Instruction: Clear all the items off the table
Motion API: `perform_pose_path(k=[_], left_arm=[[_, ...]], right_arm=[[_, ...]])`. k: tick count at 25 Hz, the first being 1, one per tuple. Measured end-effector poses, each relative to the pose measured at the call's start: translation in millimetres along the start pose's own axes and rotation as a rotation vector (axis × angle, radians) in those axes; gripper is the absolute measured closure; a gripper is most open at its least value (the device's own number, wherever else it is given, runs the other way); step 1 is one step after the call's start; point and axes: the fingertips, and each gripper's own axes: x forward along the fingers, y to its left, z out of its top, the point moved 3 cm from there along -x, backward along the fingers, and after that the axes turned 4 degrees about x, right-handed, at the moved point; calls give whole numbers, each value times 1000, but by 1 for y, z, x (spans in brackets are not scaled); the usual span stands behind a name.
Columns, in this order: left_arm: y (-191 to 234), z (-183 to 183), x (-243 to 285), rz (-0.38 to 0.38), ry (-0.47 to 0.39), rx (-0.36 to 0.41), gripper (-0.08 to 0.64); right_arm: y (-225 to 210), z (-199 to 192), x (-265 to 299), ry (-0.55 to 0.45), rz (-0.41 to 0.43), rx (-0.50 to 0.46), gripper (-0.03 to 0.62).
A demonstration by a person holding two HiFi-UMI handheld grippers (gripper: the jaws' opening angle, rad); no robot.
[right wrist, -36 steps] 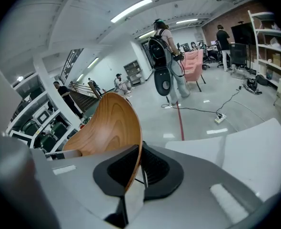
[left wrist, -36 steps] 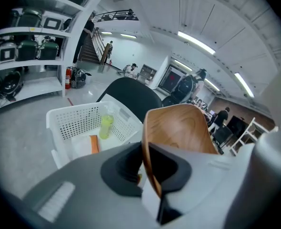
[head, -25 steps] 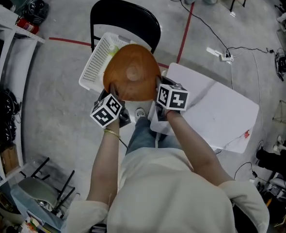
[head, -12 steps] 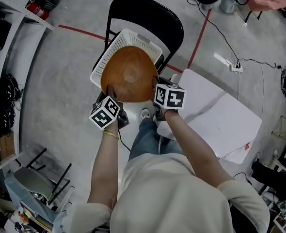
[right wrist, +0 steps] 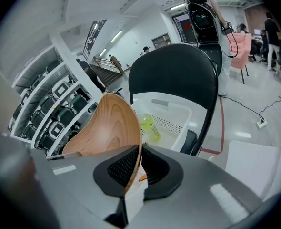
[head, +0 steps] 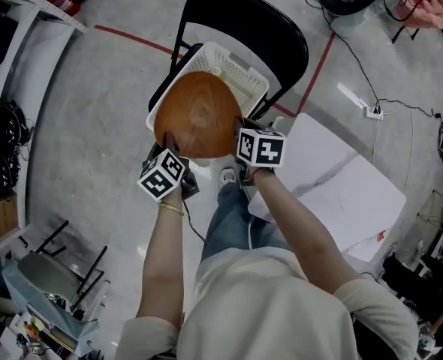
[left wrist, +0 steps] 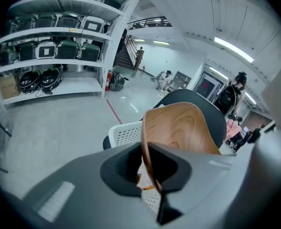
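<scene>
A: What colour is the bowl [head: 199,115]?
B: Warm brown, with wavy wood grain. The basket [head: 240,72] is white and dotted with small holes; the bottle [right wrist: 150,125] in it is yellow-green.
A: And the chair [head: 281,30]?
B: Black. The table [head: 342,193] is white, and the marker cubes [head: 260,147] carry black-and-white squares.

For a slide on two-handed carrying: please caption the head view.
The left gripper and right gripper both clamp the wooden bowl, holding it over a white basket on a black chair.
</scene>
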Motion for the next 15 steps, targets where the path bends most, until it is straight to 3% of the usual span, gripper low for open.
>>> perform_pose_path(k=[12, 15], left_arm=[[19, -1, 38, 32, 30, 29, 518], [20, -1, 41, 23, 42, 50, 489]], right_arm=[[3, 3, 41, 33, -7, 4, 572], [8, 4, 44, 17, -13, -48, 565]])
